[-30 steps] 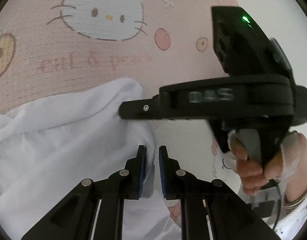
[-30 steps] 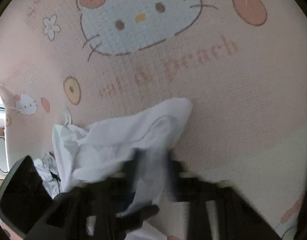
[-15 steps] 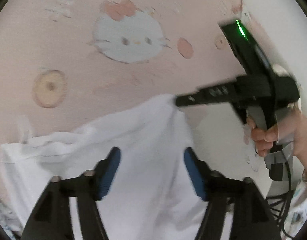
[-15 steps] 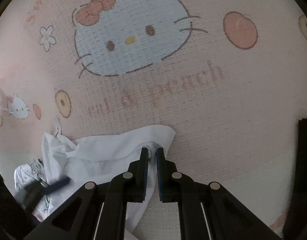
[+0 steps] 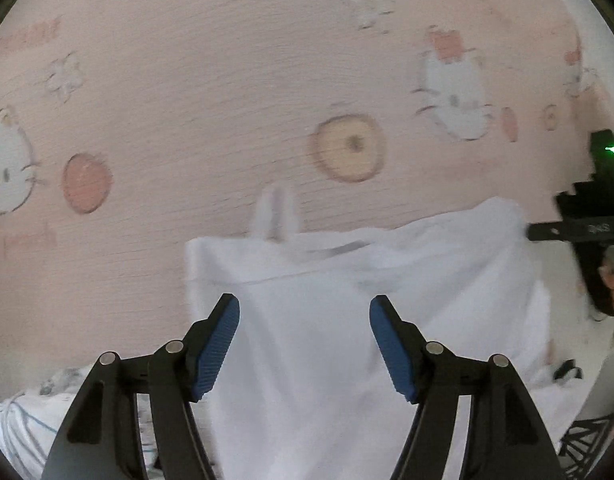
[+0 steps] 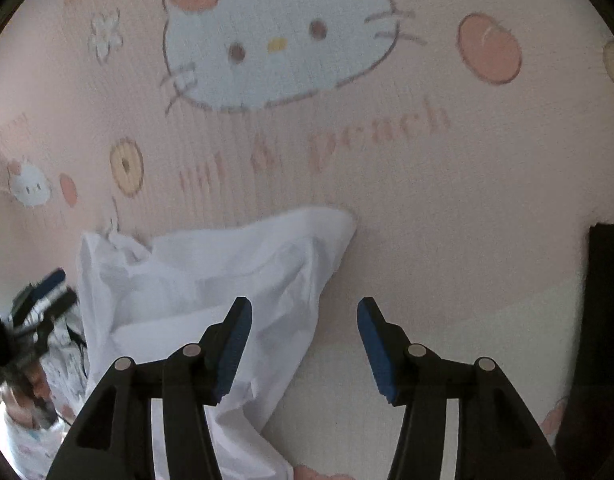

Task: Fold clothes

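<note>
Pink sheet [image 6: 427, 200], right wrist view: faded red print under the large cat face reads "& peach"; the word before the ampersand is blurred, perhaps ending "ll".

Left wrist view: same sheet, far left edge, a fragment "peach", partly cut off.

Right hand-held gripper [image 5: 579, 230], seen from the left: pale lettering on its black bar, too small to read.

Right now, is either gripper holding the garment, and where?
No. The left gripper is open above the white garment; the right gripper is opening, its pads clear of the cloth.
</note>
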Demonstrator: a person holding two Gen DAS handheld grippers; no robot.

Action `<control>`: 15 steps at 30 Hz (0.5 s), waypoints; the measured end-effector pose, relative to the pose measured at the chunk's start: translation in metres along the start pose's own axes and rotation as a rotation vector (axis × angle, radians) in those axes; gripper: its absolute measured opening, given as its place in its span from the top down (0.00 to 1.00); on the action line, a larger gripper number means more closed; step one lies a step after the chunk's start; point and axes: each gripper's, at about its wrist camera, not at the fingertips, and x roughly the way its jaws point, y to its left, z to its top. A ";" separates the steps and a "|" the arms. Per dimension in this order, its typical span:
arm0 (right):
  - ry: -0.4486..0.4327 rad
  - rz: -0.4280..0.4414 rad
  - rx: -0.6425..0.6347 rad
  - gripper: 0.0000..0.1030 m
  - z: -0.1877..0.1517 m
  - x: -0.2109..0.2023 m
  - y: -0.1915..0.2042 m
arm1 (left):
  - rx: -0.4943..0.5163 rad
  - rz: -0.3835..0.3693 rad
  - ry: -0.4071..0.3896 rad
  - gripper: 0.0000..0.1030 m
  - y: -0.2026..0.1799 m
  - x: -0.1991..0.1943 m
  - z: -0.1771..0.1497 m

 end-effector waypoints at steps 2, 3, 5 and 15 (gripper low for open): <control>0.027 -0.004 0.002 0.47 -0.001 0.007 0.005 | -0.027 -0.013 0.009 0.36 0.010 0.003 -0.002; 0.034 -0.005 0.008 0.46 0.000 0.010 0.006 | -0.038 -0.014 0.016 0.36 0.015 0.004 -0.003; 0.033 -0.009 0.023 0.43 0.001 0.015 0.009 | -0.051 0.000 0.036 0.36 0.022 0.009 -0.004; -0.017 -0.055 -0.072 0.42 0.004 0.041 0.039 | -0.107 -0.050 0.047 0.37 0.047 0.039 -0.008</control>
